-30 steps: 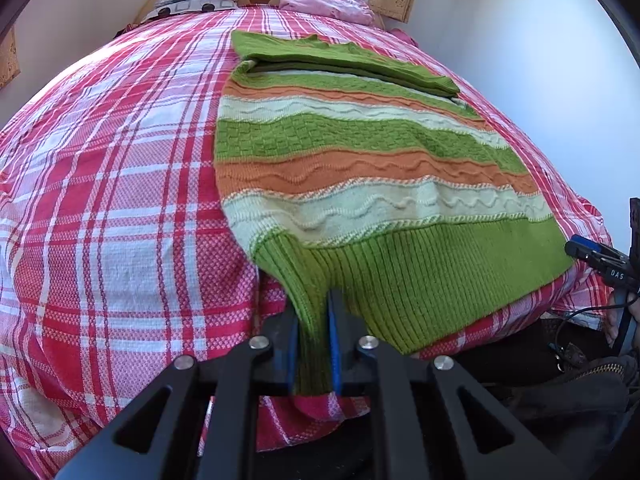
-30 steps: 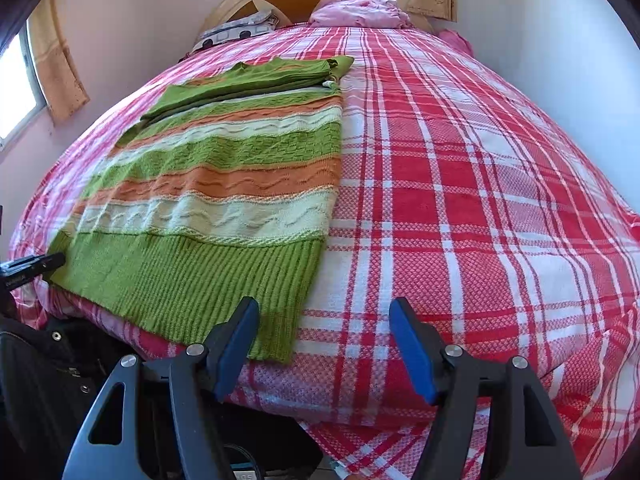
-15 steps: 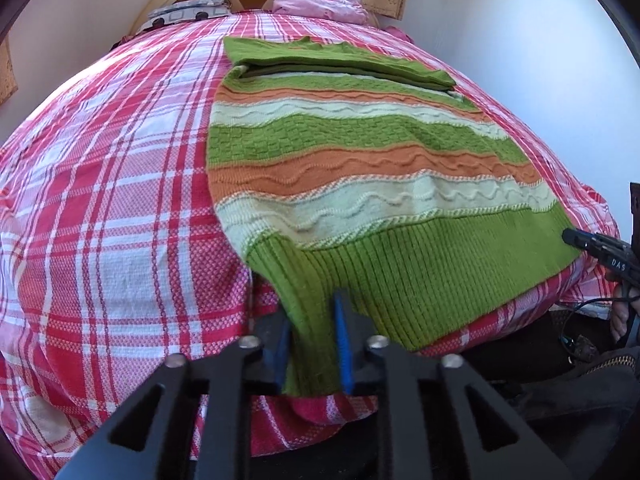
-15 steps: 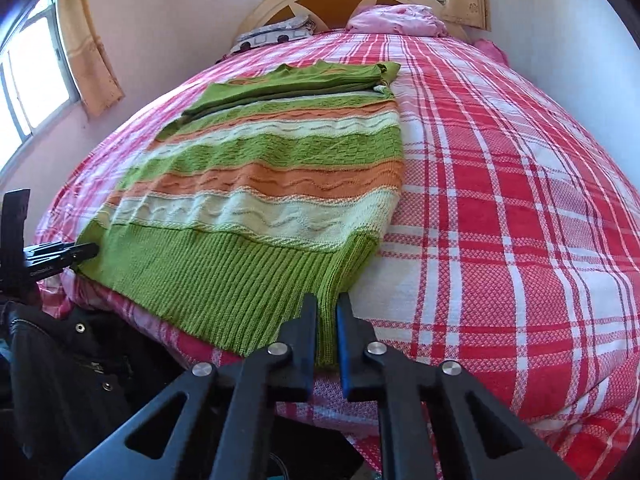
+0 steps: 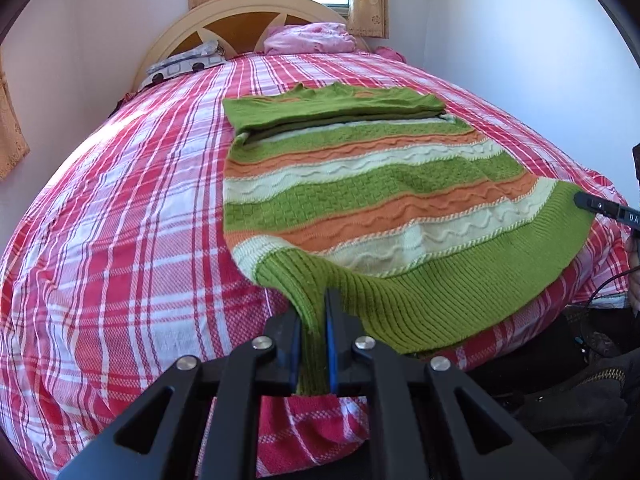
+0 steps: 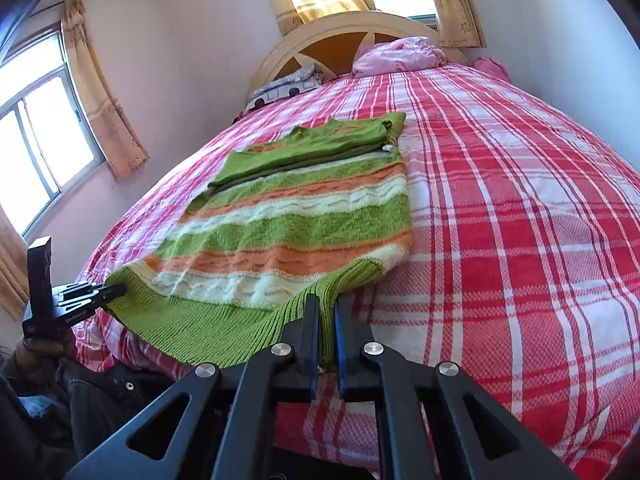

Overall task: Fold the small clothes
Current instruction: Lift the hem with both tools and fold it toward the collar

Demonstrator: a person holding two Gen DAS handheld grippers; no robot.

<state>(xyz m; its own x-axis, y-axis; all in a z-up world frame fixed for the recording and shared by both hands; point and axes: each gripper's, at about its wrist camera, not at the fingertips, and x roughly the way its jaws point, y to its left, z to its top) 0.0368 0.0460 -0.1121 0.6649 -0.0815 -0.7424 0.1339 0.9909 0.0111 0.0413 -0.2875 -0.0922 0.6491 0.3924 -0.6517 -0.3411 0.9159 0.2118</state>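
sweater [image 5: 360, 184]: striped knit – green/orange/cream bands, lies on the plaid bed cover [image 5: 120, 220], long axis runs hem→neck, from foot of bed toward the headboard [image 5: 240, 12]. Neck end points at 12 o'clock in both wrist views, ribbed green hem at 6.
sleeves: folded across the chest at the far end, stacked flat, running crosswise to the long axis.
hem: both near corners lifted off the cover, the span between them sags; rest of body flat on the bed.
left gripper [image 5: 314, 332]: jaws narrow, clamped on one hem corner – rib fabric pinched between the blue pads, hangs down through the gap. In the right wrist view it shows at 9 o'clock [image 6: 116, 290], tips on the hem edge.
right gripper [image 6: 328, 328]: jaws narrow too, hem corner caught between the fingers, fabric bunched up ahead of the tips. In the left wrist view only its tip shows at 3 o'clock [image 5: 592, 204], touching the hem edge.
position on bed: sweater sits at the foot end, hem over the near edge, w/ more bare cover on the right gripper's side.
bkgd: pink pillow [image 6: 400, 54] + printed pillow [image 6: 288, 84] against the headboard at 12, curtained window [image 6: 48, 128] at 9–10 in the right wrist view.
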